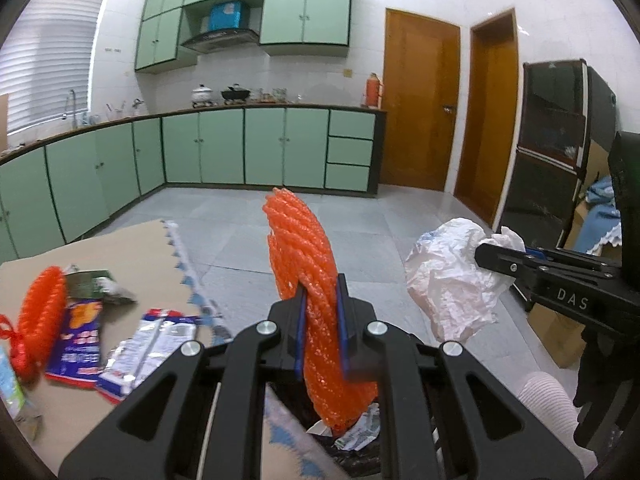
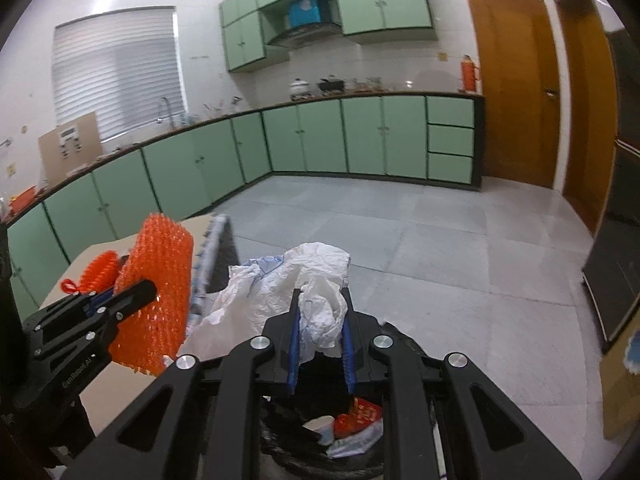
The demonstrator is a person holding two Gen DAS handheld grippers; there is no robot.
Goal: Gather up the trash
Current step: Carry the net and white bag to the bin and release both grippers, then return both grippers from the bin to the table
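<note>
Left wrist view, left hand-held gripper (image 1: 322,312): pinching an orange foam net (image 1: 302,248) between its blue pads, net sticking up past the tips
Left wrist view, bin: a black-lined trash bin (image 1: 356,460) sits right below the jaws, with some paper scraps already in it, so I'd say the drop is close
Left wrist view, right hand-held gripper (image 1: 490,250): off to the right, clamped on a crumpled white plastic bag (image 1: 452,276)
Left wrist view, leftovers: on the tabletop (image 1: 132,248) to the left I count 1 more orange net (image 1: 42,304), 1 blue-and-red wrapper (image 1: 78,336), 1 silvery wrapper (image 1: 152,340), 1 dark green packet (image 1: 100,284), plus something half cut off at the frame edge
Right wrist view, right hand-held gripper (image 2: 320,320): nipped shut on the white bag, just above the bin
Right wrist view, bin contents: 1 paper cup (image 2: 320,428), 1 red wrapper (image 2: 358,414), some pale scraps, hard to count
Right wrist view, left side: the other gripper with its net, beside the tabletop
Progress: roughly midway I reckon, 2 pieces in hand, at least 4 left on the tabletop
</note>
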